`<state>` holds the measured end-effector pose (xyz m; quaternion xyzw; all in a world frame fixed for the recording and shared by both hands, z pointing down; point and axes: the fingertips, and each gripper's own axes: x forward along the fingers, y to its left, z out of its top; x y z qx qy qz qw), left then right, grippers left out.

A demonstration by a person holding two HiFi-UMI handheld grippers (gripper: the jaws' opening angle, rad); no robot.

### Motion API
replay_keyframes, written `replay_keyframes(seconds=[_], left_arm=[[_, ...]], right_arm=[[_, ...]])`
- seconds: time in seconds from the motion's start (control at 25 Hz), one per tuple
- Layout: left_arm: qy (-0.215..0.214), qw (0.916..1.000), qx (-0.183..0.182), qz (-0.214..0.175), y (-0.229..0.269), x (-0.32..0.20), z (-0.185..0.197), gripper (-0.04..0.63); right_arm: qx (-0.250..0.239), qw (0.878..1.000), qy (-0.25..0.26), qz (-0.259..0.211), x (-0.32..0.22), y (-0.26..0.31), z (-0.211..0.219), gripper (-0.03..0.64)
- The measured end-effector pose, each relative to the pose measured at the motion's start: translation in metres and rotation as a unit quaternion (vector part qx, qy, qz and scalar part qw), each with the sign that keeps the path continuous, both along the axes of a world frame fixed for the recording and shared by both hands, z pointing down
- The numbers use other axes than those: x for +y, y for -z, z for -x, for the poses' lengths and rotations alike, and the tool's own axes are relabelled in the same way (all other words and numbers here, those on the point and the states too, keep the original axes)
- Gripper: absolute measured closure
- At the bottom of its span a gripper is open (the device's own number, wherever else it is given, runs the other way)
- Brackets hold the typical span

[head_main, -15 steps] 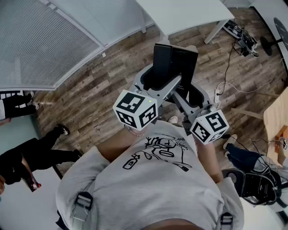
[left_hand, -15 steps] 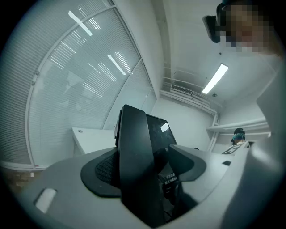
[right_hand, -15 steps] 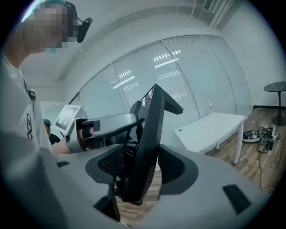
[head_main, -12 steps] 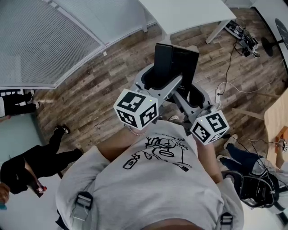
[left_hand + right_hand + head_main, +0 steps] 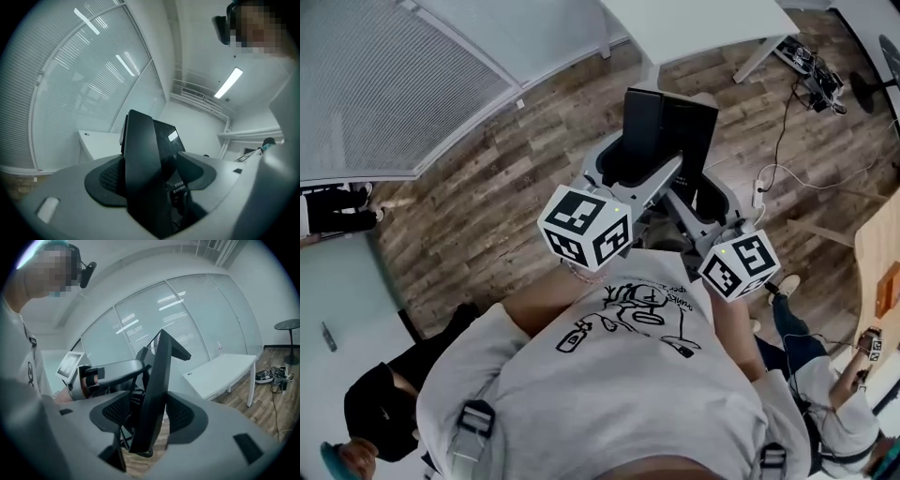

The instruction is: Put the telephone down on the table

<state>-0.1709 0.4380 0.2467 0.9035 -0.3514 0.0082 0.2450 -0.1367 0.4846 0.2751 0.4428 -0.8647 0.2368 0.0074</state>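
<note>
The black telephone (image 5: pixel 666 127), a flat slab with a screen, hangs upright above the wooden floor in front of my chest. My left gripper (image 5: pixel 623 173) is shut on its left part; in the left gripper view the dark slab (image 5: pixel 143 164) fills the gap between the pads (image 5: pixel 105 180). My right gripper (image 5: pixel 698 192) is shut on the right part; in the right gripper view a thin black panel (image 5: pixel 157 390) stands edge-on between the pads. The white table (image 5: pixel 694 28) lies just beyond the telephone and shows too in the right gripper view (image 5: pixel 220 373).
A glass wall with blinds (image 5: pixel 384 84) runs along the left. Cables and a power strip (image 5: pixel 811 80) lie on the floor at the right. A wooden tabletop edge (image 5: pixel 877 262) is at far right. Bystanders stand at lower left (image 5: pixel 375 412) and lower right (image 5: pixel 834 412).
Both grippers and the telephone keep almost the same place in the head view. The bystander at the left has walked down toward the bottom corner; another person has come in at the lower right.
</note>
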Motion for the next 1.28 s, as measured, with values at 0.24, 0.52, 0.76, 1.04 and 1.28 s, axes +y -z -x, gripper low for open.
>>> replay_keyframes(seconds=[0.24,0.52,0.76,1.04,1.28], left_arm=[[0.009,0.9999,-0.002,0.007,-0.003,-0.027,0.002,0.264],[0.008,0.9999,-0.006,0.005,-0.002,-0.079,-0.030,0.264],[0.012,0.9998,-0.008,0.011,-0.001,-0.129,-0.069,0.264],[0.021,0.9997,-0.006,0.010,0.002,-0.187,-0.122,0.264],[0.030,0.9994,-0.003,0.015,0.000,-0.228,-0.162,0.264]], right_arm=[[-0.002,1.000,0.009,0.004,-0.027,-0.002,0.001,0.387],[-0.006,1.000,0.007,0.003,-0.079,-0.002,-0.030,0.387],[-0.010,1.000,0.013,0.003,-0.128,-0.002,-0.070,0.387],[-0.009,1.000,0.020,0.003,-0.187,0.003,-0.123,0.387],[-0.007,1.000,0.028,0.004,-0.229,0.001,-0.164,0.387]])
